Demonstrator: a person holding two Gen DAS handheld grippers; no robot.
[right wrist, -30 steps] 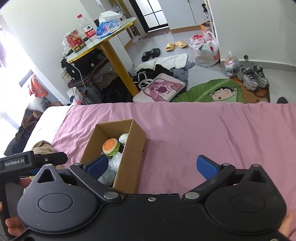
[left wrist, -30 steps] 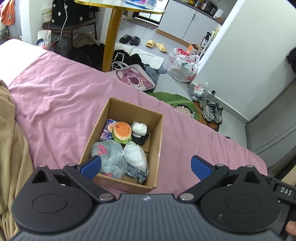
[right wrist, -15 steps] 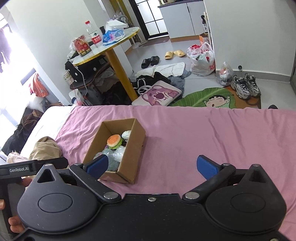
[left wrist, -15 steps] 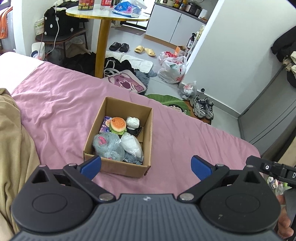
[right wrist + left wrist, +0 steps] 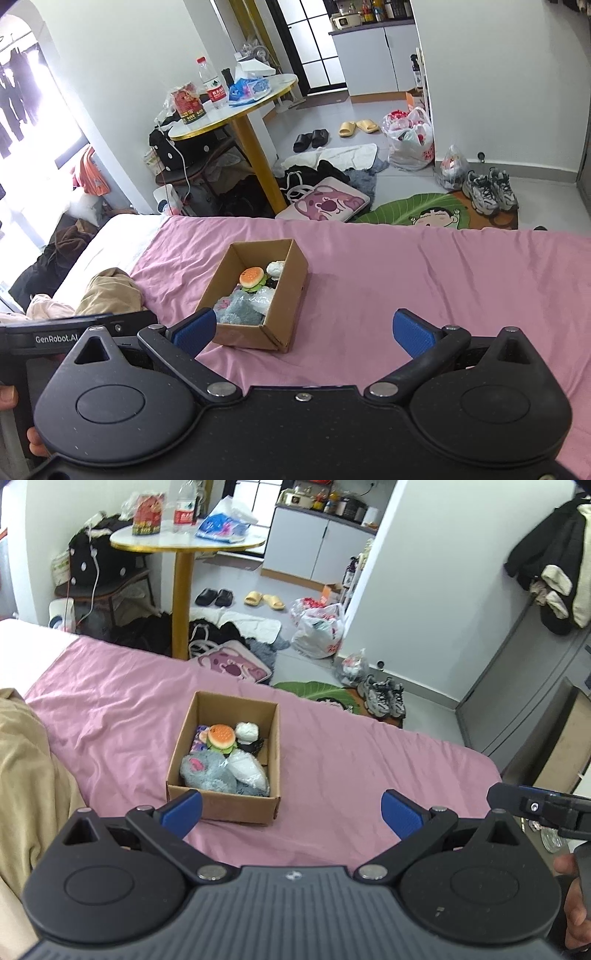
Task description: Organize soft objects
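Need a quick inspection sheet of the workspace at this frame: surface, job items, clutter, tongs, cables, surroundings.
Surface: pink bedsheet, wrinkled; tan blanket bunched at its left edge.
Job's things: open cardboard box on the sheet holding a burger plush, a grey plush, a white bagged item and a white-and-black toy.
Clutter: nothing seen loose on the sheet beside the box.
Tongs: left tongs open, empty, short of the box; right tongs open, empty.
Cables: white cable hanging by the chair, off the bed.
Surroundings: round table with a bottle and snacks; slippers, sneakers, plastic bags and clothes on the floor.
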